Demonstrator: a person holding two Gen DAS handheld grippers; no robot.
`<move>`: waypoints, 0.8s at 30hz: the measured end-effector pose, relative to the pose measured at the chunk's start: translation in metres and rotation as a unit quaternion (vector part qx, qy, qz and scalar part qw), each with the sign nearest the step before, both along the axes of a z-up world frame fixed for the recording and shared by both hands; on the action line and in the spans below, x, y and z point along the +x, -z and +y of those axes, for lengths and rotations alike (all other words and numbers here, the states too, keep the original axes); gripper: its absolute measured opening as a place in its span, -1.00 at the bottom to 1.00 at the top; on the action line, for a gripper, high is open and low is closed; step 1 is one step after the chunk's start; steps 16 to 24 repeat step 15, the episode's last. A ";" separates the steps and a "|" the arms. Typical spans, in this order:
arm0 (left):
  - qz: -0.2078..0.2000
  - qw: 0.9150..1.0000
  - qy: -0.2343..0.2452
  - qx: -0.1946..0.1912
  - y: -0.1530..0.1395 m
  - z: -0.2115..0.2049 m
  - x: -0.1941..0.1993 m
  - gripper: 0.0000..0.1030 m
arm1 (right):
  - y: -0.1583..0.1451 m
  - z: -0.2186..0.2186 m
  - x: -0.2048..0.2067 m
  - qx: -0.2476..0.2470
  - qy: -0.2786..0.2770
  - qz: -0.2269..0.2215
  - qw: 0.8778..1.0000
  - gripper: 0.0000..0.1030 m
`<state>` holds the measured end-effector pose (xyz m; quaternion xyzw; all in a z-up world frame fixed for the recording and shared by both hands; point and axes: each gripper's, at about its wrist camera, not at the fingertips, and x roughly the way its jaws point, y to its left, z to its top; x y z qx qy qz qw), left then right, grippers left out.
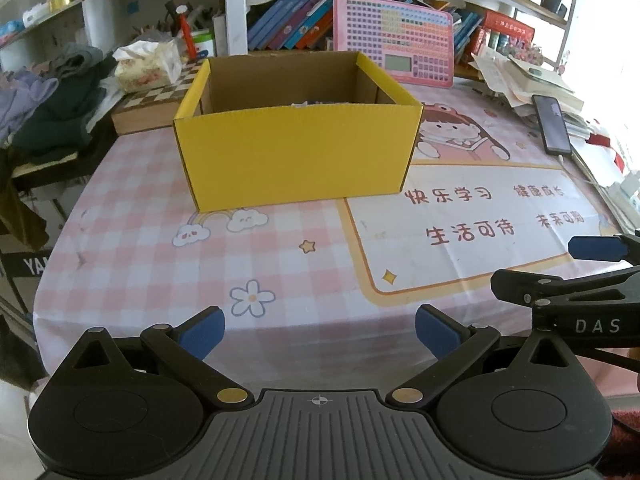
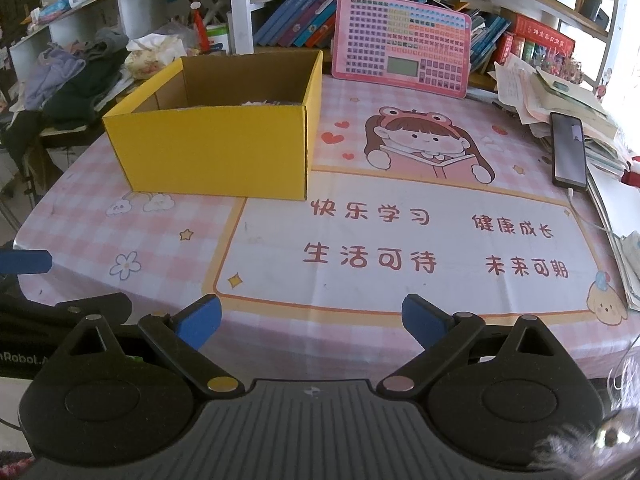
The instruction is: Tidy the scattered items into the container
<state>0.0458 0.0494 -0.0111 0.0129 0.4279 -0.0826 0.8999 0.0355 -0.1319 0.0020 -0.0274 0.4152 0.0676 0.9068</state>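
Yellow box [image 1: 296, 156] set at centre frame on the pink checked surface [image 1: 132, 264], open top up, ready for dropping in; only slivers of contents peeking over the near rim. No loose items on the cloth between box and claws, so tidying probably near done. Left claw [image 1: 320, 336] spread wide at bottom centre, empty, touching nothing. Right claw [image 2: 311, 322] likewise released, gripping nothing, hovering over the printed panel.
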 end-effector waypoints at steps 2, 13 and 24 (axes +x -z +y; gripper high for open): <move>0.003 1.000 -0.002 0.004 0.001 -0.001 0.001 0.99 | 0.000 -0.001 0.001 0.001 0.001 0.001 1.000 0.90; 0.018 1.000 -0.003 0.007 0.006 -0.003 0.009 1.00 | 0.005 -0.006 0.005 0.016 0.011 0.007 1.000 0.90; 0.022 1.000 -0.003 0.003 0.008 -0.003 0.012 1.00 | 0.007 -0.011 0.008 0.023 0.016 0.012 1.000 0.90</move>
